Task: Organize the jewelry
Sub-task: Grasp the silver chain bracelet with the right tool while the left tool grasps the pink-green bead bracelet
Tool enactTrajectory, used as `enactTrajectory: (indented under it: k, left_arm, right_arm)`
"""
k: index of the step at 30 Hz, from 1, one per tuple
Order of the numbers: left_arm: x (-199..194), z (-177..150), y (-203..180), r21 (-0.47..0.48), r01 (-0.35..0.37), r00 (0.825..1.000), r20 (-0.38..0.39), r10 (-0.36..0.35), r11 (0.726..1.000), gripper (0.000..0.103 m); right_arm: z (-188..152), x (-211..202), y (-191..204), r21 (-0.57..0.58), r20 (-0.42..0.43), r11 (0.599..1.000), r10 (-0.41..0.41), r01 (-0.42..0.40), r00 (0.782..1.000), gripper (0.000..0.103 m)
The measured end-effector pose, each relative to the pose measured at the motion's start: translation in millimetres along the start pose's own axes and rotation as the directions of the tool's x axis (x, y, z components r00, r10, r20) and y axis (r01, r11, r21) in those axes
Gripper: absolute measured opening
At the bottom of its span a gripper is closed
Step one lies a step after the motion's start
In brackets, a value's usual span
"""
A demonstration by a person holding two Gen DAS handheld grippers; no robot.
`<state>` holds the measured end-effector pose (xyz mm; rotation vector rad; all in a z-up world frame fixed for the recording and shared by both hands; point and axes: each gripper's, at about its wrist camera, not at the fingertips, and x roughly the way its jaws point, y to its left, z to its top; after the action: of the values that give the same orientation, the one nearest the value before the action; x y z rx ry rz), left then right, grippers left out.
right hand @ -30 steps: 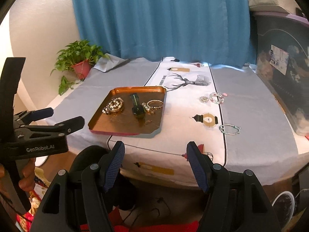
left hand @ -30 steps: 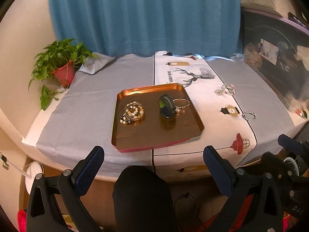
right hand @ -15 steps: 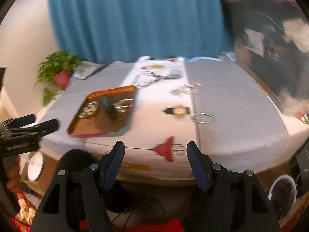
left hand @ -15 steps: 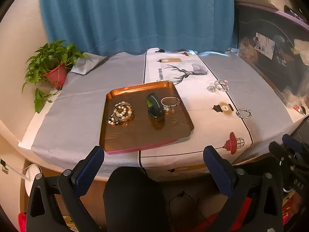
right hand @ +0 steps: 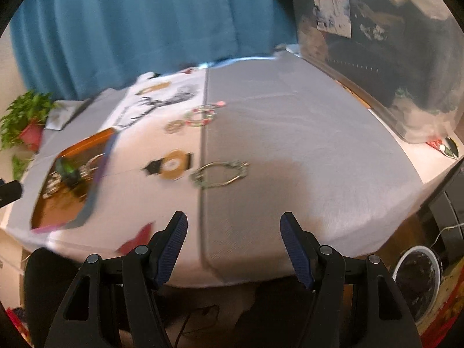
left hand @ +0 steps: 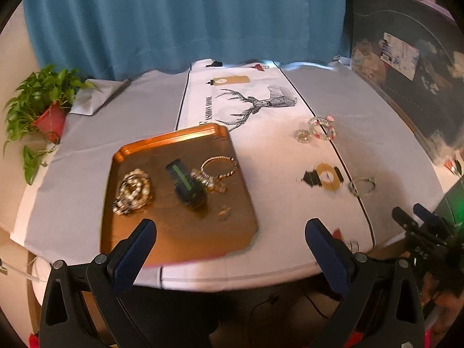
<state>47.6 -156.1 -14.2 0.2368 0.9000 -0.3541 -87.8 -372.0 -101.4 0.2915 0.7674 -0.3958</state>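
One tray [left hand: 162,145], one plant [left hand: 37,101] and two grippers [left hand: 230,237] [right hand: 233,237] are seen; three bracelets [left hand: 322,129] [left hand: 362,186] [left hand: 219,167] are counted.

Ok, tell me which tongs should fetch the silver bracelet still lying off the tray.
Right. The right tongs are open and aimed at the silver bracelet. The left tongs are open but face the copper tray.

Both wrist views look from the near table edge toward the curtain [left hand: 185,20], sharing the copper tray [left hand: 179,226] [right hand: 58,203].
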Motion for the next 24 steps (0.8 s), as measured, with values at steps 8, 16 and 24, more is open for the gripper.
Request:
enactTrajectory:
  k: [8, 16, 24]
  left_arm:
    - [44, 31, -18, 0.030, -0.034, 0.999, -0.030, 0.035, 0.999, 0.102]
    - [83, 61, -39, 0.066, -0.041, 0.998, -0.049, 0.044, 0.997, 0.102]
    - [128, 112, -85, 0.133, 0.061, 0.996, -0.071, -0.052, 0.989, 0.102]
  right_arm:
    - [36, 79, -1, -0.134, -0.056, 0.991, -0.026, 0.019, 0.998, 0.067]
    - [57, 115, 14, -0.310, -0.052, 0.949, 0.051, -0.065, 0.997, 0.017]
    - [74, 123, -25, -0.200, 0.021, 0.977, -0.067, 0.070, 0.998, 0.006]
